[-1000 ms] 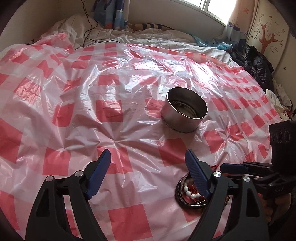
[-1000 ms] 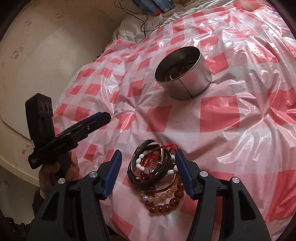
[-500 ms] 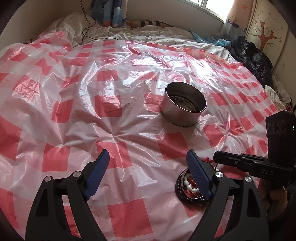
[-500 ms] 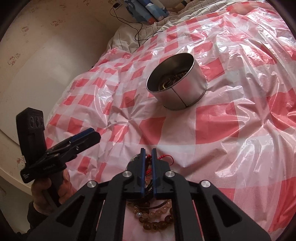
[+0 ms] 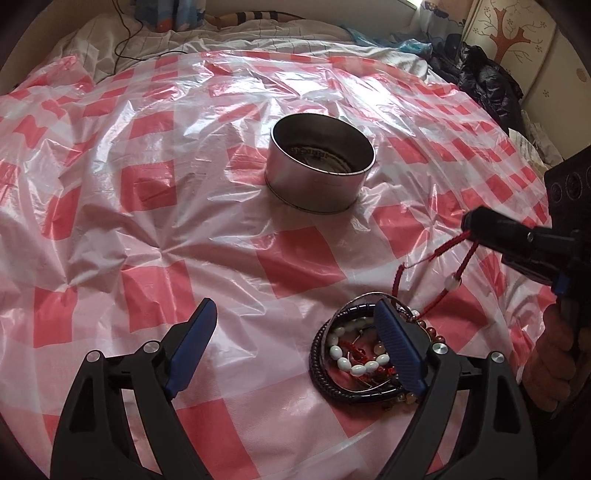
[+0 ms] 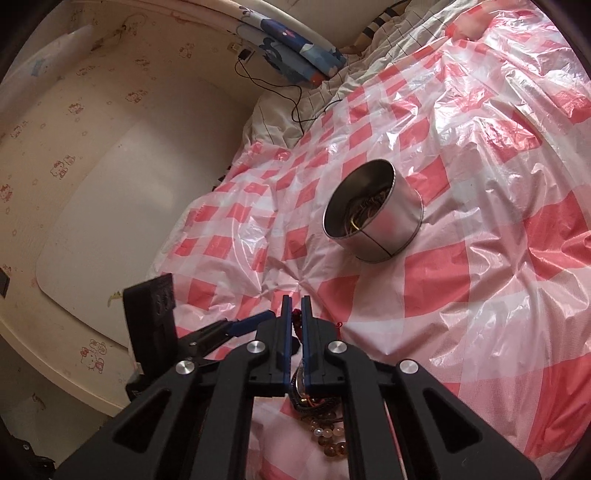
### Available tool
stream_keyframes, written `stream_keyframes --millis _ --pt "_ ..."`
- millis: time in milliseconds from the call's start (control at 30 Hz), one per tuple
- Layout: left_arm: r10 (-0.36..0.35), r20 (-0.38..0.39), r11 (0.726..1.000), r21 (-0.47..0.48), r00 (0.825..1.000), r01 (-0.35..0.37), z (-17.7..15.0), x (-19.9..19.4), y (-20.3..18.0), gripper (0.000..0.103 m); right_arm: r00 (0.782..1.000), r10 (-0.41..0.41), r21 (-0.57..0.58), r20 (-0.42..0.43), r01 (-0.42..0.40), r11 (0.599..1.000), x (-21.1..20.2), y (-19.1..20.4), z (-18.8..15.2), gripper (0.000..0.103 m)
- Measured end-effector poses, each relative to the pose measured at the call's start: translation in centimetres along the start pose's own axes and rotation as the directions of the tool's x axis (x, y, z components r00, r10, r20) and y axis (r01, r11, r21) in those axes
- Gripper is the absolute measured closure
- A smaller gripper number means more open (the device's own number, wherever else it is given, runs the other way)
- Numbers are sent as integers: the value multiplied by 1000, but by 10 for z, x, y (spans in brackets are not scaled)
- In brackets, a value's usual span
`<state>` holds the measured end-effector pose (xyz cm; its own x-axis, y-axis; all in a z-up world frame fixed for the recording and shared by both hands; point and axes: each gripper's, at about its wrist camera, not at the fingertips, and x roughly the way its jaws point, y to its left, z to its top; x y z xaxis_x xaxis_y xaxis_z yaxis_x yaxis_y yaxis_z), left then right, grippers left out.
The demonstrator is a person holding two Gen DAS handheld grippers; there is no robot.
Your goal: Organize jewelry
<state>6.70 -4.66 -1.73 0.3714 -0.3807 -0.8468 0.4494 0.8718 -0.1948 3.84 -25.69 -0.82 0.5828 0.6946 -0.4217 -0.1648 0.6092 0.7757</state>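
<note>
A heap of bracelets (image 5: 364,356) lies on the red-and-white checked plastic sheet (image 5: 155,192): a dark coiled band, white beads, amber beads (image 6: 332,441). My right gripper (image 6: 296,301) is shut on a red string bracelet (image 5: 448,245), lifting it so its cord stretches up from the heap. In the left wrist view the right gripper (image 5: 469,223) comes in from the right edge. My left gripper (image 5: 295,310) hangs open above the sheet, its right finger over the heap. A round metal tin (image 5: 319,162) with jewelry inside (image 6: 369,208) stands beyond.
White bedding (image 5: 258,35), a black cable (image 5: 123,40) and a blue patterned pillow (image 6: 291,42) lie at the bed's far end. Dark clothing (image 5: 484,81) is piled at the right. A cream wall with cartoon stickers (image 6: 92,155) borders the bed's left side.
My right gripper closed on the red string bracelet and raised it off the heap, pulling the cord taut. The left gripper dropped closer to the sheet and heap.
</note>
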Motion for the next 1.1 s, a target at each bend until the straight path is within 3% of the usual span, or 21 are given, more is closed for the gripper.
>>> stream_keyframes --millis 167,200,233,267,300,400,667,800,933,1100 --pt "-8 -33 998 54 999 10 -5 14 -15 20 1000 13 31 12 -13 999 -4 -5 3 98" --pt "-16 -34 998 57 999 18 -6 16 -17 24 1000 13 36 14 -14 999 -5 -5 4 98" --pt "-28 -37 998 57 999 30 -7 18 -19 41 1000 14 41 16 -15 999 -6 -6 5 98" --pt "-46 -54 997 54 997 49 -7 21 -20 50 1000 15 46 19 -16 999 -7 -8 5 98" --pt "-55 -67 997 51 996 58 -8 23 -21 71 1000 15 51 20 -16 999 -8 -9 5 98" --pt "-49 -50 996 65 998 52 -7 19 -22 92 999 12 68 31 -14 998 -10 -13 6 98" --pt "-162 -4 987 -18 987 162 3 3 -7 97 998 9 89 56 -14 996 -16 -19 8 98" --pt "-242 30 967 -71 970 244 8 -6 3 98 998 8 92 62 -14 996 -16 -20 9 98" --pt "-190 26 976 -102 981 192 10 -7 11 98 998 8 91 61 -14 996 -17 -20 10 98" --pt "-223 56 966 -120 973 229 13 -12 16 98 998 13 87 65 -19 996 -18 -18 9 98"
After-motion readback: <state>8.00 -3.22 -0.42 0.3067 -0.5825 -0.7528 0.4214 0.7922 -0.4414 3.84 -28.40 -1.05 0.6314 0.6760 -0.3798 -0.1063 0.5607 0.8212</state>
